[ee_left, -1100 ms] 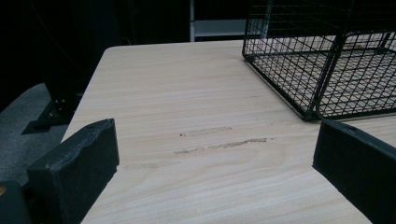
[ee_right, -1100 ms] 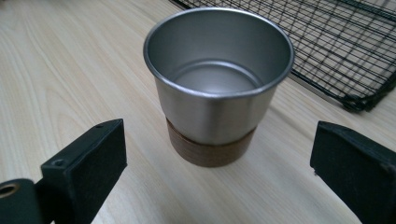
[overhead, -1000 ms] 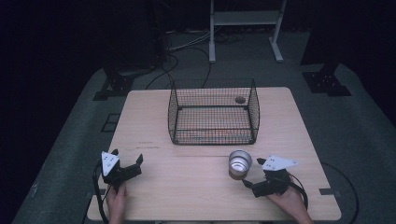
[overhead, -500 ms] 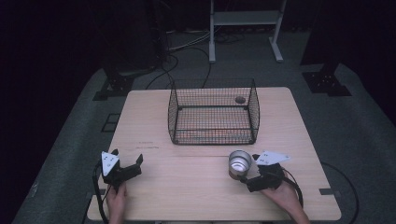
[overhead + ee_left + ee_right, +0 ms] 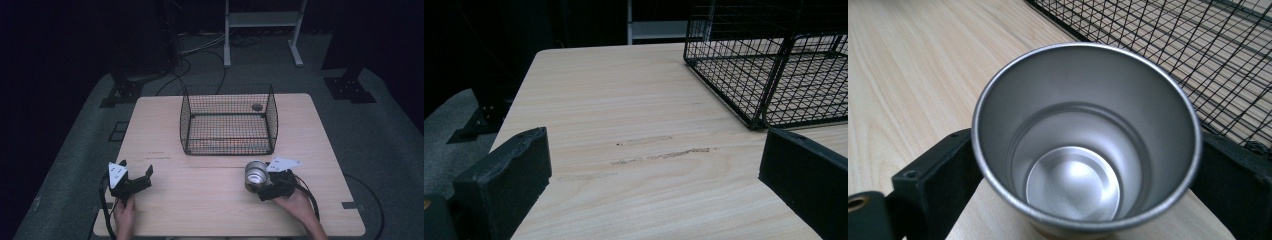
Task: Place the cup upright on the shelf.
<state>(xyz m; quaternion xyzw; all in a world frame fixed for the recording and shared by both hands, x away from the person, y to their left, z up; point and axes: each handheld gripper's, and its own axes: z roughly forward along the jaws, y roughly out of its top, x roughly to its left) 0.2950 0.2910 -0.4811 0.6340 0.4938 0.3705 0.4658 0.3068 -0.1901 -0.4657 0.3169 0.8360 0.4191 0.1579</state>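
Observation:
A shiny metal cup (image 5: 256, 175) stands upright on the wooden table (image 5: 200, 210), just in front of the wire basket's right corner. My right gripper (image 5: 261, 184) has come up to it from the right. In the right gripper view the cup (image 5: 1083, 145) is empty and sits between the two black jaws, which stand wide on either side of it. My left gripper (image 5: 140, 178) rests open near the table's front left. Bare wood lies between the left gripper's (image 5: 654, 165) jaws.
A black wire basket (image 5: 227, 148) stands at the table's middle back, and its near corner (image 5: 769, 90) shows in the left gripper view. A small dark round thing (image 5: 257, 106) lies at the basket's back right. A white stand (image 5: 260, 20) and cables lie on the floor beyond.
My right gripper has moved left toward the cup, so the cup now sits between its jaws. The cup and the left gripper have stayed put.

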